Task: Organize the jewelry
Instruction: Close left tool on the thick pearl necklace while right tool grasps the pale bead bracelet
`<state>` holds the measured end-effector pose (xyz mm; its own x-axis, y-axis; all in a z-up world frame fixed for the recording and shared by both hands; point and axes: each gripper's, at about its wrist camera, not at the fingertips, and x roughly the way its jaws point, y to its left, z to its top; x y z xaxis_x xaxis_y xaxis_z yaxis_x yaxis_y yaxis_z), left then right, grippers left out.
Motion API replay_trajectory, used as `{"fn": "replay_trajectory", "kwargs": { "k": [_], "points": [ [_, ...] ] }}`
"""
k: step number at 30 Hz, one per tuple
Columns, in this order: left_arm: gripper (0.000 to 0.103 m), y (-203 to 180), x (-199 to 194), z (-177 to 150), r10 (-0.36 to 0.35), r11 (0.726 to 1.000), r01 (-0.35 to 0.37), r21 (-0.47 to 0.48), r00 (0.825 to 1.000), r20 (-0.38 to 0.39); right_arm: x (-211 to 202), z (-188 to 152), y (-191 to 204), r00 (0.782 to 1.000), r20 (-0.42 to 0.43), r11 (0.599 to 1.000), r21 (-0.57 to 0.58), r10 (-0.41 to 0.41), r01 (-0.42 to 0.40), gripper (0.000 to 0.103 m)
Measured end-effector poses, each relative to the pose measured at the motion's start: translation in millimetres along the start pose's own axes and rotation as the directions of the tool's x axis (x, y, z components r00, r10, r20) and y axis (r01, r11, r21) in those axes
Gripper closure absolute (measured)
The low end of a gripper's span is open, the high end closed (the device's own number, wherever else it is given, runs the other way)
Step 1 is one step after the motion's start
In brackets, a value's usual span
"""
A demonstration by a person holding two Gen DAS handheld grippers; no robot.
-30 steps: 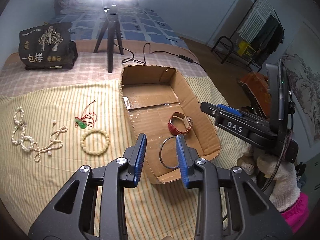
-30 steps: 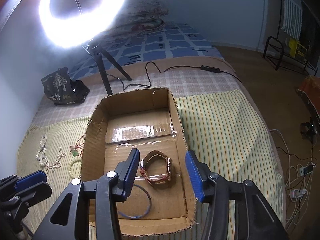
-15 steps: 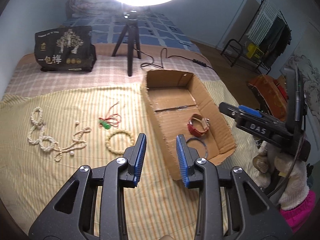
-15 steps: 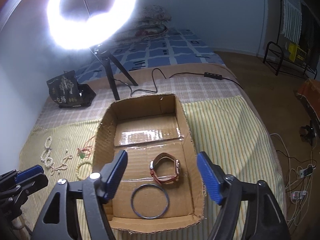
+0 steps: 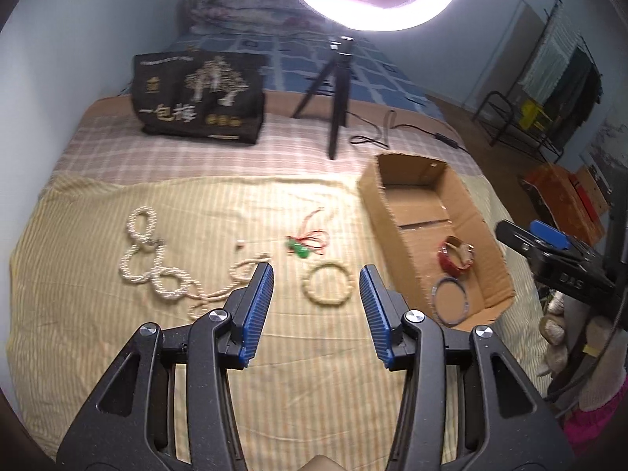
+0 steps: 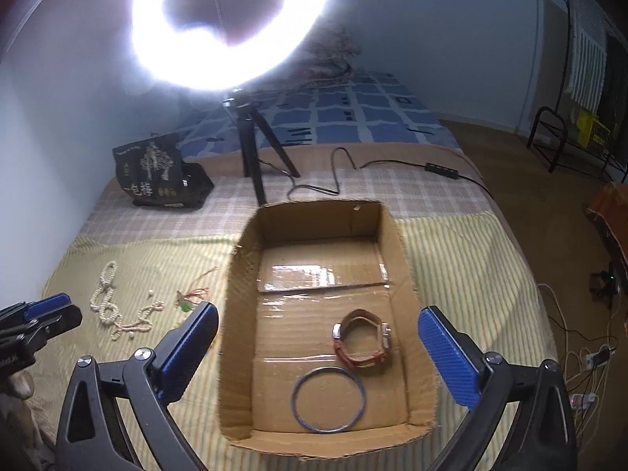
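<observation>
On the striped yellow cloth lie a cream bead bracelet (image 5: pixel 327 284), a long pearl necklace (image 5: pixel 157 267) and a red-cord pendant with a green stone (image 5: pixel 304 243). A cardboard box (image 5: pixel 396 235) (image 6: pixel 235 314) holds a red-strap watch (image 5: pixel 457 261) (image 6: pixel 363 343) and a thin metal bangle (image 5: pixel 449 300) (image 6: pixel 329 398). My left gripper (image 5: pixel 316 310) hovers just short of the bead bracelet, its jaws opening with nothing between them. Above the near end of the box, my right gripper (image 6: pixel 318 347) has its jaws opening wide and empty.
A ring light on a small tripod (image 5: pixel 337 90) stands behind the box, its cable (image 6: pixel 353 165) trailing across the checked blanket. A black printed bag (image 5: pixel 198 98) sits at the back left. Beyond the bed's right edge are a clothes rack (image 5: pixel 549 90) and floor cables (image 6: pixel 581 353).
My left gripper has swung left from the box toward the bead bracelet and opened wider. My right gripper has let go over the box, pulled back slightly and spread its jaws wide.
</observation>
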<state>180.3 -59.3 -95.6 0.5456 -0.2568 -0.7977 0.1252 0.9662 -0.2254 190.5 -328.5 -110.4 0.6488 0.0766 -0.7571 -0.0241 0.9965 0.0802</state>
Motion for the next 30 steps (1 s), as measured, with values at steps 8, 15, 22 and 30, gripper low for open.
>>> {"fn": "replay_trajectory", "kwargs": {
  "k": [8, 15, 22, 30],
  "points": [
    [0.057, 50.4, -7.6, 4.4, 0.064, 0.996, -0.064, -0.057, 0.998, 0.002, -0.3, -0.9, 35.6, 0.995, 0.003, 0.995, -0.032, 0.096, -0.096, 0.0],
    [0.057, 92.7, -8.0, 6.8, 0.101, 0.988, -0.102, -0.116, 0.995, -0.017, 4.1, -4.2, 67.6, 0.991, 0.023, 0.988, -0.082, 0.135, -0.133, 0.0],
    [0.057, 141.7, -3.6, 4.9, 0.126, 0.968, -0.135, -0.214, 0.991, -0.052, 17.1, -6.2, 96.9, 0.984, -0.011, 0.973, -0.146, 0.18, -0.18, 0.002],
    [0.057, 185.9, 17.5, -2.7, 0.098, 0.929, -0.133, -0.345, 0.988, -0.117, 44.1, -12.4, 126.1, 0.959, -0.157, 0.952, -0.163, 0.235, -0.26, 0.019]
  ]
}}
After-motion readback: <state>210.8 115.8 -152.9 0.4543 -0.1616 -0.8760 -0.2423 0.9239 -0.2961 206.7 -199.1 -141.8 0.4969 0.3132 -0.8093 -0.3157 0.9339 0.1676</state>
